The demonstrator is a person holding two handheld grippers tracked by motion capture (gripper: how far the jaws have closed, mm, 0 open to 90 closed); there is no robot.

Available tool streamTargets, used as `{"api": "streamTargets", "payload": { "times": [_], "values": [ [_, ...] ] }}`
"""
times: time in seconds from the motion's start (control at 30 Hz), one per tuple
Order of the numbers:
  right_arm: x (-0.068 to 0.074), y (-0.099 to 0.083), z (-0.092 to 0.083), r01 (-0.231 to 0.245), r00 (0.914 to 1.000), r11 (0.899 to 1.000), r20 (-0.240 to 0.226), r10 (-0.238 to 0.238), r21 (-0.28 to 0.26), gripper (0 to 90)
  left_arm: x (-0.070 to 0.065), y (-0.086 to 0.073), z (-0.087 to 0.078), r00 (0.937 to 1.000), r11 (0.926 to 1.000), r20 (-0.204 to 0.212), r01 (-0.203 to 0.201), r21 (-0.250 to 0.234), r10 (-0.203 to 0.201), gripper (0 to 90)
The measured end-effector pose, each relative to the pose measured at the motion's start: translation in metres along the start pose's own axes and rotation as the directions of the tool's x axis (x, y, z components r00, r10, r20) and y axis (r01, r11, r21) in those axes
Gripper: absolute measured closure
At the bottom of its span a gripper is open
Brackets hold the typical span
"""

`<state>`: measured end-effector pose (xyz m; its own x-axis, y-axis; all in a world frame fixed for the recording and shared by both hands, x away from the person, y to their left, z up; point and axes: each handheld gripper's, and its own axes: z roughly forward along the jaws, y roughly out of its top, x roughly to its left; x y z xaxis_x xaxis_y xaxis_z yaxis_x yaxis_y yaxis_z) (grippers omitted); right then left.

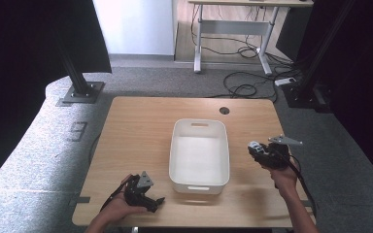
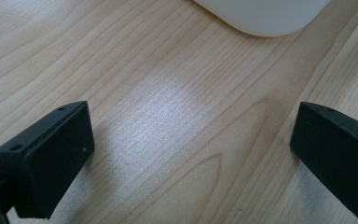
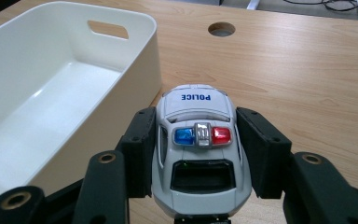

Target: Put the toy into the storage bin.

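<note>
A white bin (image 3: 51,93) stands empty just left of the right gripper (image 3: 198,154), whose jaws pinch a toy police car (image 3: 196,140) by its sides. The left gripper (image 2: 191,154) rests spread over bare table (image 2: 168,116). The car's smooth, seemingly plastic flanks could slip if the squeeze eases short of the bin.

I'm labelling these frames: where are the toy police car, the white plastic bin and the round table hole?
White toy police car (image 3: 198,140), right gripper view, roof lights.
White rectangular plastic bin (image 1: 199,123), high view, far rim.
Round cable hole (image 3: 221,29), right gripper view, centre.

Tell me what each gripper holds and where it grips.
Right gripper clamps the toy police car by its two sides. Left gripper is open over the bare table.
</note>
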<state>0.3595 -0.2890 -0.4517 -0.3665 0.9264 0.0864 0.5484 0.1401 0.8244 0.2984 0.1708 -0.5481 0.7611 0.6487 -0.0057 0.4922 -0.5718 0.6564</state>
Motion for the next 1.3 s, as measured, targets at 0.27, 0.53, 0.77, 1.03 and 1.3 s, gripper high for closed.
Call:
{"api": "streamTargets", "payload": {
  "times": [0.27,0.53,0.77,1.03,1.3],
  "values": [
    [0.008,0.003,-0.002,0.025,0.9997,1.000,-0.005,-0.025,-0.011,50.1,0.000,0.000,0.000,1.0000,1.0000,-0.002,0.000,0.002,0.000,0.0],
    [0.013,0.004,-0.002,0.026,0.9995,1.000,-0.017,-0.027,-0.015,50.1,0.000,0.000,0.000,1.0000,1.0000,-0.001,0.001,0.001,-0.001,0.0],
    [0.018,0.006,-0.002,0.030,0.9992,0.999,-0.026,-0.031,-0.016,50.0,0.000,0.000,0.000,1.0000,1.0000,0.000,0.000,-0.001,0.000,0.0],
    [0.030,0.009,-0.002,0.059,0.9976,0.998,-0.034,-0.060,-0.014,50.1,0.000,0.000,0.000,1.0000,1.0000,0.000,0.000,0.000,0.000,0.0],
    [0.036,0.011,-0.002,0.062,0.9965,0.998,-0.055,-0.063,-0.025,50.1,0.000,0.000,0.000,1.0000,1.0000,0.000,-0.002,0.001,0.002,0.0]
  ]
}}
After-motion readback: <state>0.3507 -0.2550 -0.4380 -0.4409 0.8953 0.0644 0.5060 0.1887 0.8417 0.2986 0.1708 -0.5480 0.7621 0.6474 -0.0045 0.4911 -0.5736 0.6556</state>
